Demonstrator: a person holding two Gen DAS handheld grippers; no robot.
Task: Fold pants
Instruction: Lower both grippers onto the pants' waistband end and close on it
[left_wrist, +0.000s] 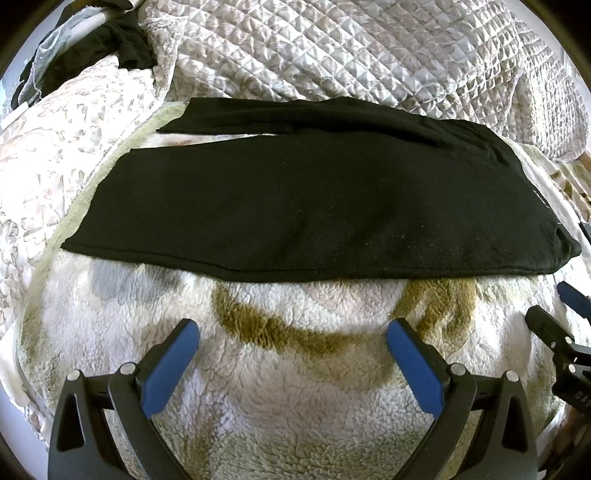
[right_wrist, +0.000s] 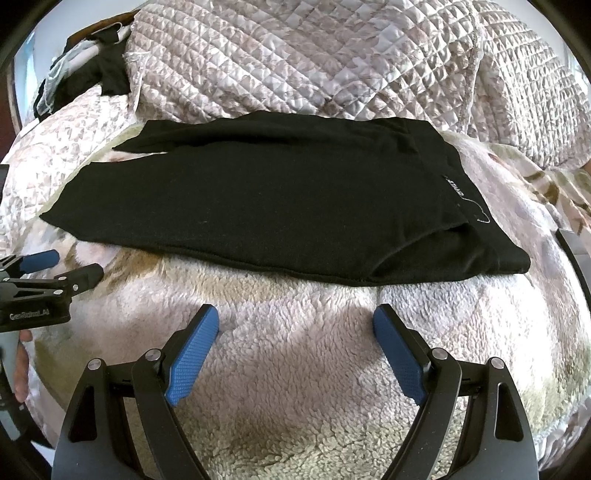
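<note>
Lying flat across the fleece blanket (left_wrist: 295, 398): black pants (left_wrist: 295, 206), legs stretching left, waistband with a small label (right_wrist: 455, 187) sitting right. Far leg peeking out beyond the near one at the left end. Hovering just near of the pants' near hem: left gripper (left_wrist: 293, 349), jaws spreading wide, gripping nothing. Hovering likewise on the right: right gripper (right_wrist: 295, 339), jaws gaping wide, also gripping nothing. Bunching up beyond the pants: quilted bedspread (left_wrist: 351, 48). Resting at far left: another dark garment (left_wrist: 122, 40).
</note>
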